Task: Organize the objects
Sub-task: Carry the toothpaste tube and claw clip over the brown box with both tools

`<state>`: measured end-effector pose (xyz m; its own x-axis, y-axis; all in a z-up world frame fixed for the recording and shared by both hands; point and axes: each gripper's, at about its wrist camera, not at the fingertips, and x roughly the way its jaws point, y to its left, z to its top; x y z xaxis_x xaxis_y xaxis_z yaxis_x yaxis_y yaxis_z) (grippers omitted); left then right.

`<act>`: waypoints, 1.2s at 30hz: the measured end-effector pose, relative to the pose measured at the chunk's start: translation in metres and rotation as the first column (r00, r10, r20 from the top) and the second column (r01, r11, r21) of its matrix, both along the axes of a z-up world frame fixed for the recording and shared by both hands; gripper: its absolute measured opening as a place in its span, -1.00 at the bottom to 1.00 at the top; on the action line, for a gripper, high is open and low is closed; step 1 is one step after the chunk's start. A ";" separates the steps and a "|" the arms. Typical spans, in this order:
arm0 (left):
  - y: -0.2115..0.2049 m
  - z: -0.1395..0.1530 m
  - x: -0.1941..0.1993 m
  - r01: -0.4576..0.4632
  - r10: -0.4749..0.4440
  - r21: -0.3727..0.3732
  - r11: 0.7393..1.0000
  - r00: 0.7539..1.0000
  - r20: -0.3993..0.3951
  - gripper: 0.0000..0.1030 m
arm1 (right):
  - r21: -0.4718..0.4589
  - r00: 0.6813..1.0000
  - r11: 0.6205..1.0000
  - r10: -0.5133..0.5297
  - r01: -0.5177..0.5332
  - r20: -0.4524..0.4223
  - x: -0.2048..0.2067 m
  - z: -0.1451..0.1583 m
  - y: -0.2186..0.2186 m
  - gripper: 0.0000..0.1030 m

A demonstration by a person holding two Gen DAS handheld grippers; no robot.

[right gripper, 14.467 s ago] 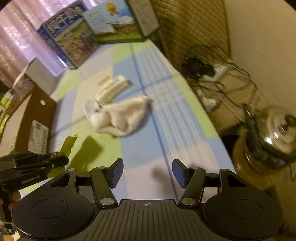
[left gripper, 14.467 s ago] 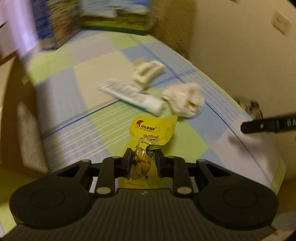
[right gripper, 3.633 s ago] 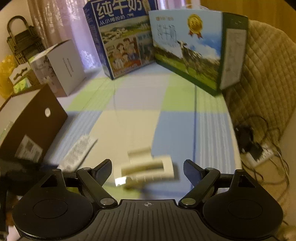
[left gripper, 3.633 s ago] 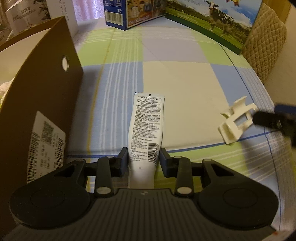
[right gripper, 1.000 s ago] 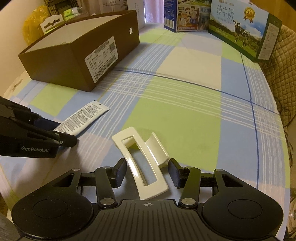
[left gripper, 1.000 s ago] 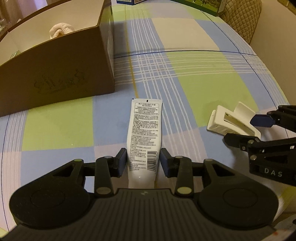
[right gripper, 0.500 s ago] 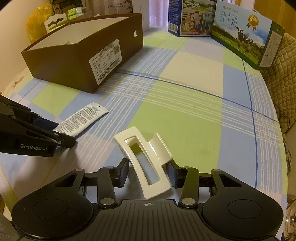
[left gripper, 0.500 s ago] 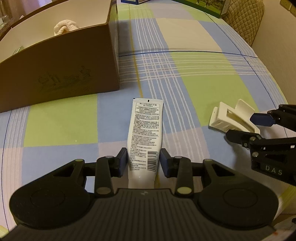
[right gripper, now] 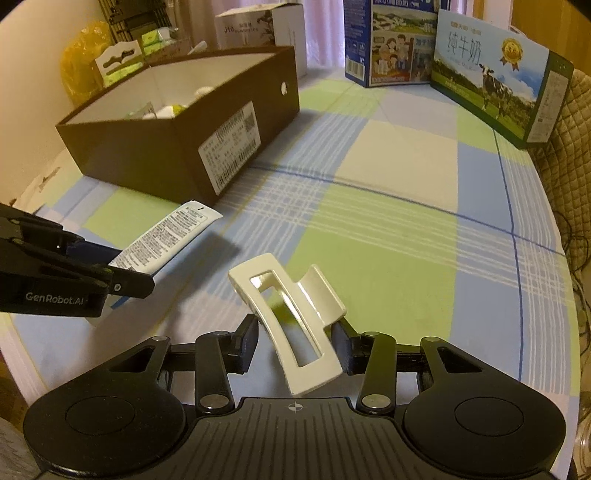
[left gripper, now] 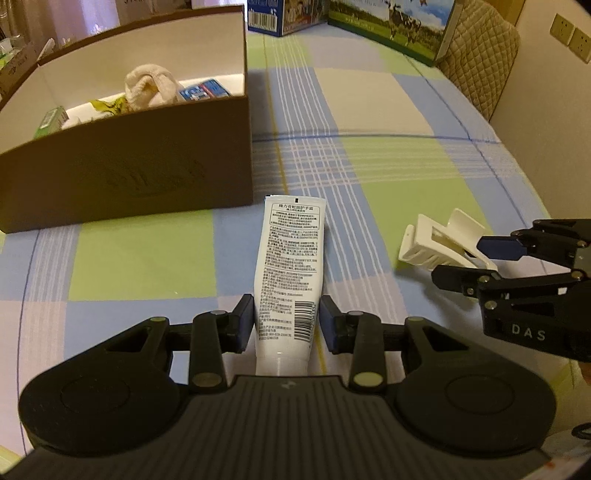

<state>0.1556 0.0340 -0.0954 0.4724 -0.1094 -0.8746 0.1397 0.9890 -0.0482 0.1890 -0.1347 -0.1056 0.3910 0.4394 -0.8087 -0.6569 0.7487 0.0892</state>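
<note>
My left gripper [left gripper: 286, 319] is shut on a white tube [left gripper: 290, 266] printed with black text, held above the checked cloth; the tube's flat end points away from me. The same tube [right gripper: 166, 232] shows in the right wrist view with the left gripper [right gripper: 125, 277] at its near end. My right gripper [right gripper: 295, 341] is shut on a cream hair claw clip [right gripper: 291, 314], lifted off the table. In the left wrist view the clip [left gripper: 439, 242] sits between the right gripper's fingertips [left gripper: 476, 262]. A brown cardboard box [left gripper: 147, 162] stands ahead on the left, open on top.
Inside the box lie a rolled white cloth [left gripper: 151, 85], a blue packet [left gripper: 203, 89] and other small items. Milk cartons [right gripper: 484, 70] stand at the table's far end, a white box [right gripper: 266, 29] behind the brown one. A quilted chair back [left gripper: 476, 55] stands at the right.
Both grippers have risen and moved forward with the tube and the clip. The brown box is nearer and its contents now show.
</note>
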 end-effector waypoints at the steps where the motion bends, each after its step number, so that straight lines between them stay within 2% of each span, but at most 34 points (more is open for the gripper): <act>1: 0.002 0.003 -0.001 0.000 0.000 -0.004 1.000 1.000 0.006 -0.37 | 0.006 1.000 1.000 0.001 -0.001 0.001 0.000 0.003 0.002 -0.21; 9: 0.023 0.035 -0.008 -0.016 0.018 -0.033 0.999 0.998 0.065 -0.37 | 0.042 1.000 0.999 0.017 -0.018 0.010 0.003 0.026 0.020 -0.21; 20: 0.067 0.084 -0.014 -0.044 0.055 -0.072 0.996 0.987 0.150 -0.37 | 0.128 0.997 0.989 0.069 -0.071 0.023 0.005 0.063 0.070 -0.21; 29: 0.122 0.110 0.015 -0.111 0.123 -0.067 0.992 0.968 0.219 -0.37 | 0.190 0.995 0.978 0.080 -0.088 0.052 0.024 0.088 0.130 -0.21; 36: 0.168 0.119 0.060 -0.162 0.169 -0.046 0.986 0.951 0.257 -0.37 | 0.228 0.998 0.973 0.034 -0.044 0.049 0.060 0.099 0.179 -0.21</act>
<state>0.2155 0.2024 0.0237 0.6960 -0.0300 -0.7174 -0.0152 0.9983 -0.0565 0.2492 0.0443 -0.0066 0.4027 0.6265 -0.6673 -0.6925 0.6853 0.2254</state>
